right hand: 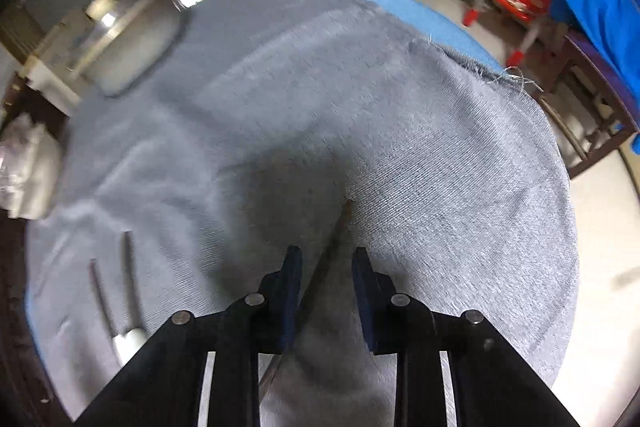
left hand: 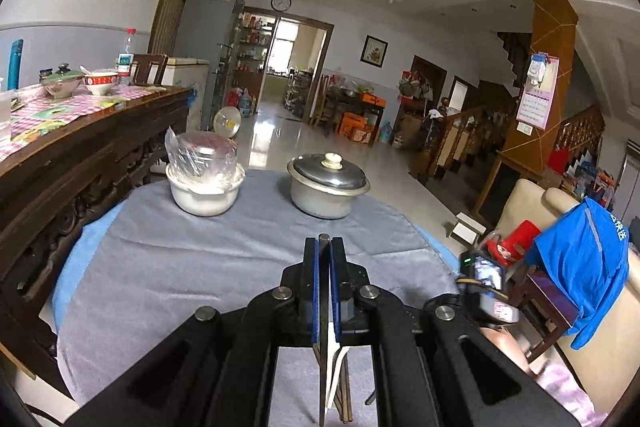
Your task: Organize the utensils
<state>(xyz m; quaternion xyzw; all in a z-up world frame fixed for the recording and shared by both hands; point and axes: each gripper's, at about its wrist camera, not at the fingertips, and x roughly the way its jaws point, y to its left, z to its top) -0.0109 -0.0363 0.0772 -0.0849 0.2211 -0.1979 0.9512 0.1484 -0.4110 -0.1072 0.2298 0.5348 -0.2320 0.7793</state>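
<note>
Your left tool [left hand: 324, 247] is clamped on a dark flat utensil handle [left hand: 323, 307] above the grey-clothed table [left hand: 160, 259], short of the lidded metal pot [left hand: 326, 187]. Your right tool [right hand: 326, 259] stands narrowly parted around a brown chopstick [right hand: 340, 227] whose tip rests on the cloth, while two more utensils [right hand: 116, 291] lie to its left.

Lived-in home, fridge [left hand: 212, 39], staircase [left hand: 516, 55] (cluttered)

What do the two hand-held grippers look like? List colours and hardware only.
Left hand-held gripper: matte black linkage arms, round silver pivot pins, blue pads lining the fingers. Right hand-held gripper: the same black arms, silver pins, dark blue pads. No cables or markings visible.
</note>
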